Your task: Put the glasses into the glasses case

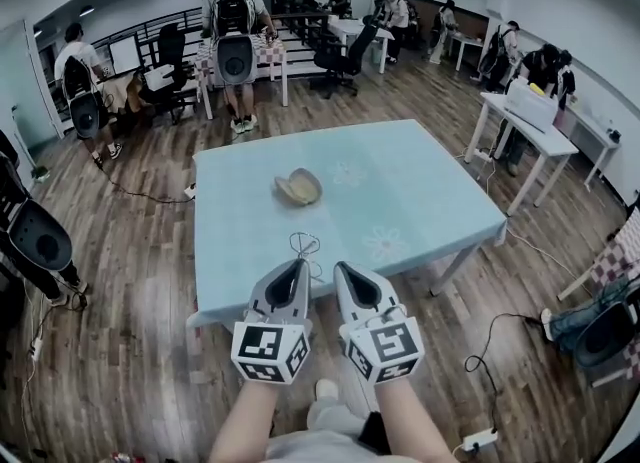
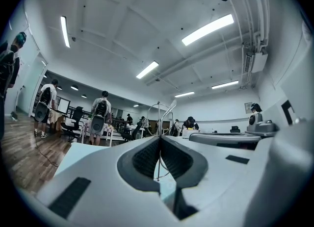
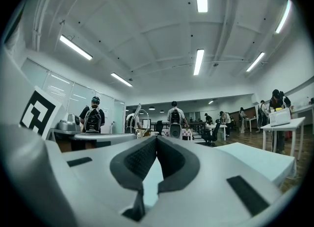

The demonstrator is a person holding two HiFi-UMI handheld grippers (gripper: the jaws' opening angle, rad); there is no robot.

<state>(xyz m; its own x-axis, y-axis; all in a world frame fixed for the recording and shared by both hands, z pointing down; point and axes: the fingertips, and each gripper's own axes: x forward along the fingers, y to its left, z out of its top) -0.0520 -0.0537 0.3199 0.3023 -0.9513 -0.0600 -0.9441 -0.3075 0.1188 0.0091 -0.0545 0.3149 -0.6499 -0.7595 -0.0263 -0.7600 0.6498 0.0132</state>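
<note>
Thin wire-rimmed glasses [image 1: 305,244] hang over the near edge of the light blue table [image 1: 420,191], and my left gripper [image 1: 302,263] is shut on them. In the left gripper view the pads are closed on a thin wire of the glasses [image 2: 164,115], whose lenses stand upright just beyond my left gripper [image 2: 160,138]. My right gripper [image 1: 338,267] is beside the left one, shut with nothing between its jaws [image 3: 156,138]. The glasses [image 3: 136,118] show to its left. The open beige glasses case [image 1: 298,188] lies near the table's middle, apart from both grippers.
The table stands on a wooden floor. People with backpacks [image 1: 233,21] stand behind it, next to office chairs [image 1: 345,56]. White tables [image 1: 525,126] are at the right. A cable and power strip [image 1: 480,438] lie on the floor at the near right.
</note>
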